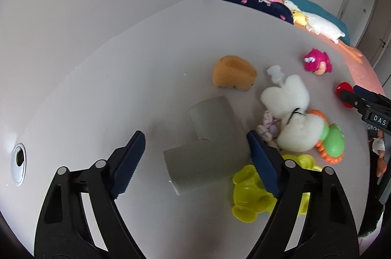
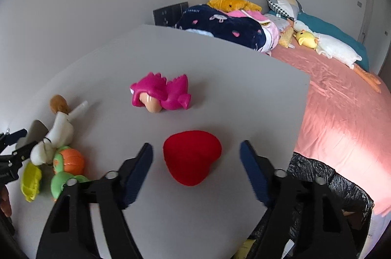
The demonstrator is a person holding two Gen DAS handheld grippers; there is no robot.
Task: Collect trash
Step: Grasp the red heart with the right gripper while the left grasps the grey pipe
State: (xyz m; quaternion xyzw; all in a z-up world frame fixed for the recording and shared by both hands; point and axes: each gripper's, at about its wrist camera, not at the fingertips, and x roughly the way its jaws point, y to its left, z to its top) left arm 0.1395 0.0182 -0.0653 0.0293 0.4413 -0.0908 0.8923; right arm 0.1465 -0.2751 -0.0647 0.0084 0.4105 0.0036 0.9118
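Observation:
Two grey paper rolls lie on the white table [image 1: 122,75], one [image 1: 210,117] behind the other [image 1: 202,166]. My left gripper [image 1: 195,136] hangs open just above them, with the rolls showing between its blue pads and neither pad touching. In the right wrist view a red heart-shaped cushion [image 2: 191,156] lies near the table's right edge. My right gripper [image 2: 195,144] is open around it, with a gap on each side between pad and cushion.
A pile of toys sits between the grippers: a white plush [image 1: 288,112], a green-and-orange toy [image 1: 332,141], a yellow mould [image 1: 249,195] and a brown plush [image 1: 233,73]. A pink dinosaur [image 2: 160,95] lies farther back. A black trash bag [image 2: 330,185] hangs beside the table, by the pink bed [image 2: 342,100].

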